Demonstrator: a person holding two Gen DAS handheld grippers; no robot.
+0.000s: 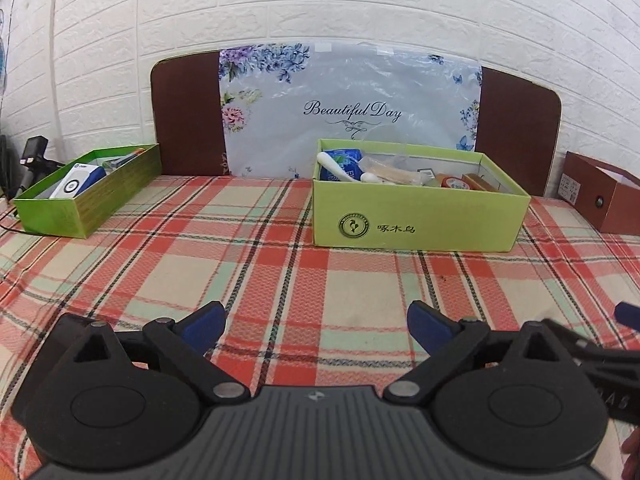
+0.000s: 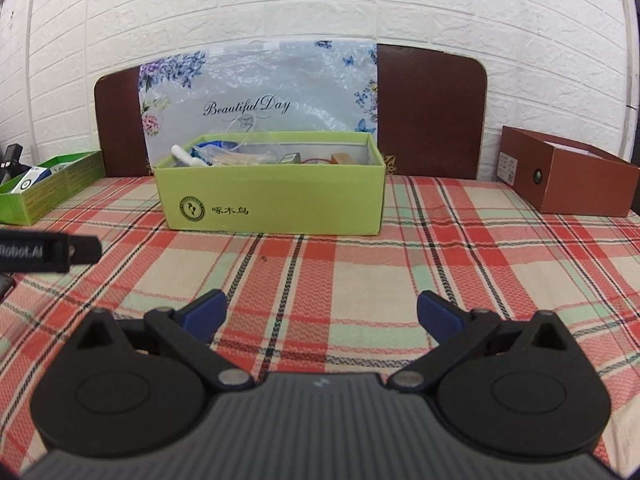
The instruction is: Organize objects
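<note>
A light green box (image 1: 416,216) stands on the plaid cloth ahead; it also shows in the right wrist view (image 2: 272,204). It holds several loose items, among them a white stick-shaped thing (image 1: 336,166), a blue packet (image 1: 344,158) and a clear plastic bag. A lower green box (image 1: 86,192) at the far left holds a white and blue package (image 1: 78,184). My left gripper (image 1: 318,326) is open and empty, low over the cloth. My right gripper (image 2: 320,318) is open and empty too, well short of the box.
A brown box (image 2: 568,174) stands open at the right, by the wall; it also shows in the left wrist view (image 1: 600,196). A flowered plastic sheet (image 1: 348,108) leans on a brown board behind the boxes. The plaid cloth (image 2: 360,272) covers the table. A dark device (image 1: 34,152) sits far left.
</note>
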